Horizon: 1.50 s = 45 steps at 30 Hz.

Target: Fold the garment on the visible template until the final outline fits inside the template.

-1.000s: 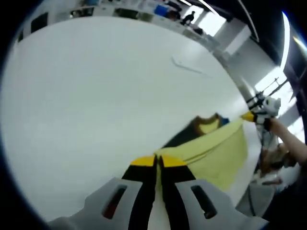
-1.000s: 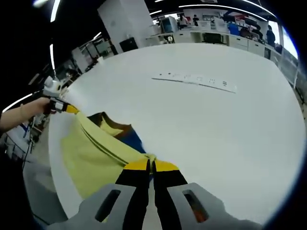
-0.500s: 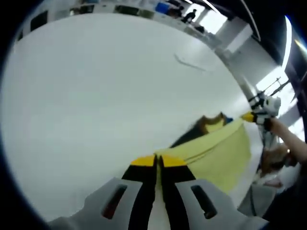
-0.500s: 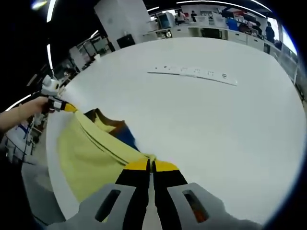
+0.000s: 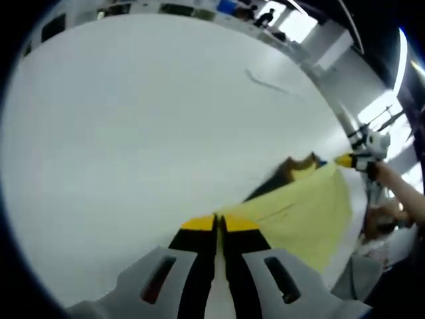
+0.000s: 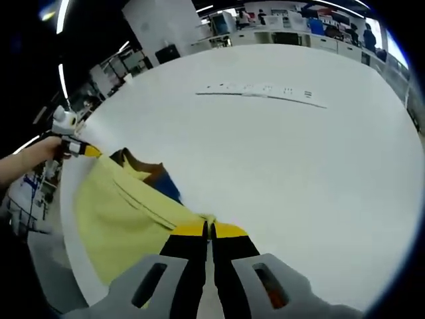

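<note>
stretching yellow garment (image 5: pixel 299 212) btwn both claws, left claw (image 5: pixel 216 223), right claw (image 6: pixel 210 230).

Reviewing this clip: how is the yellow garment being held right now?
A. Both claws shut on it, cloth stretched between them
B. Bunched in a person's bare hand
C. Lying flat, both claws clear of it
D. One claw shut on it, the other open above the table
A: the left claw and right claw each pinch an edge of the garment, which spans between them over the table.
</note>
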Each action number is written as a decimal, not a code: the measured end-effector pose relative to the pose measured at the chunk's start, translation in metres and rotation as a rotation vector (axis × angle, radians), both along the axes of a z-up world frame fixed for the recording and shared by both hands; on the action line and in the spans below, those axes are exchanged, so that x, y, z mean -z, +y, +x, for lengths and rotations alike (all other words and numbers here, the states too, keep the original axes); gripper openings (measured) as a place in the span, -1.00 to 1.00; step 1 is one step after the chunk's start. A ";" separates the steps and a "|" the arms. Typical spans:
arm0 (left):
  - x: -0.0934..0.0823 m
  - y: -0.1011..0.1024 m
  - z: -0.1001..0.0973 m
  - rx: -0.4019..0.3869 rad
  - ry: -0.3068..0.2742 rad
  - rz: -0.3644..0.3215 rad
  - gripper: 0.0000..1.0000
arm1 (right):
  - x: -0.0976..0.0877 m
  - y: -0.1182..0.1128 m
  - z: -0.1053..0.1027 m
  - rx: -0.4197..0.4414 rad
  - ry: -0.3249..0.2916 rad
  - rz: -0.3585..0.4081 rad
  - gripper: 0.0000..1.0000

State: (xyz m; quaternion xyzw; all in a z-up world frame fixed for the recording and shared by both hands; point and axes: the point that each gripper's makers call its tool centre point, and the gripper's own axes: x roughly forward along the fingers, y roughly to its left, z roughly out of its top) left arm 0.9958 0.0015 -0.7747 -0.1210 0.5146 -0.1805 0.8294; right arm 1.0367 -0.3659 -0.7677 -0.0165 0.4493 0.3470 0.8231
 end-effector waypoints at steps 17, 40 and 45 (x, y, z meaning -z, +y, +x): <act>0.005 -0.003 -0.001 0.013 0.007 0.020 -1.00 | 0.009 0.001 0.001 0.005 0.005 -0.025 -0.94; -0.025 -0.011 -0.006 0.071 -0.108 0.085 -1.00 | -0.018 -0.021 0.019 0.074 -0.143 -0.028 -0.97; -0.038 -0.009 -0.006 0.066 -0.142 0.086 -0.98 | -0.030 -0.024 0.017 0.075 -0.189 -0.024 -0.96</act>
